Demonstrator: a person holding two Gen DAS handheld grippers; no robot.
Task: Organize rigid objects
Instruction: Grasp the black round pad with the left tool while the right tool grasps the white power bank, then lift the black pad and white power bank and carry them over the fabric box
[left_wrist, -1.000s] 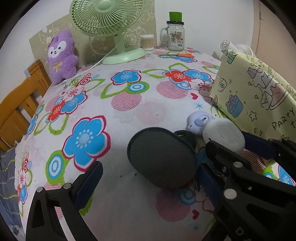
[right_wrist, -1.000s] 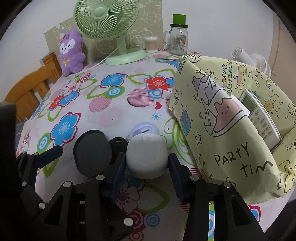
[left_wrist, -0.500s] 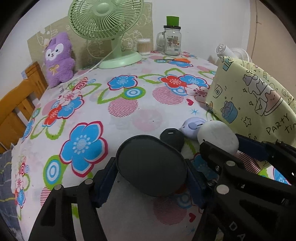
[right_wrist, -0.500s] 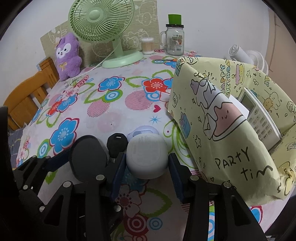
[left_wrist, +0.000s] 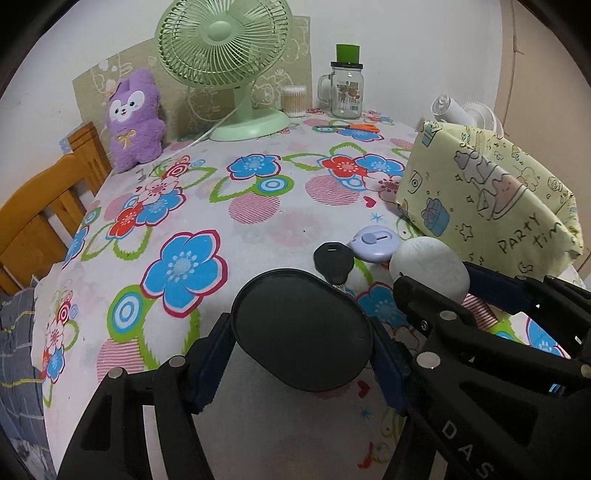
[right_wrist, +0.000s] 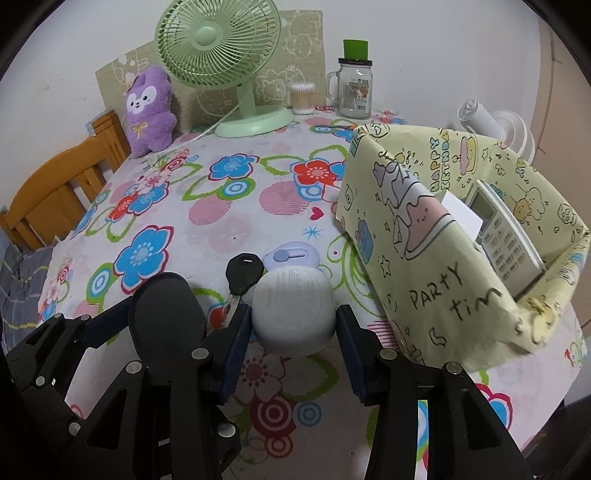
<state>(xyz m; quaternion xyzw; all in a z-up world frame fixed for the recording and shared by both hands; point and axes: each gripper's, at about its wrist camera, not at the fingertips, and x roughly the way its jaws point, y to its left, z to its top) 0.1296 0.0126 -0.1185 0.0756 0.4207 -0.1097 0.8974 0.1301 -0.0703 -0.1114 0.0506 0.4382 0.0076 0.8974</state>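
Black oval case (left_wrist: 301, 330), matte, smooth, rounded rim, sits near-left clamped between the left gripper (left_wrist: 301, 354) pads, lifted a bit off the floral tablecloth (left_wrist: 184, 266) (jaws closed in on it within the last second). Right of it: black car key (right_wrist: 242, 275), glossy plastic head, flat on cloth; lilac oval gadget (right_wrist: 291, 256) just beyond. White rounded case (right_wrist: 293, 312), matte, pebble-shaped, gripped by right gripper (right_wrist: 293, 328). Both grippers tilt down toward the table. Far right: yellow paper-wrapped box (right_wrist: 424, 291), open top, white remote (right_wrist: 502, 236) leaning inside.
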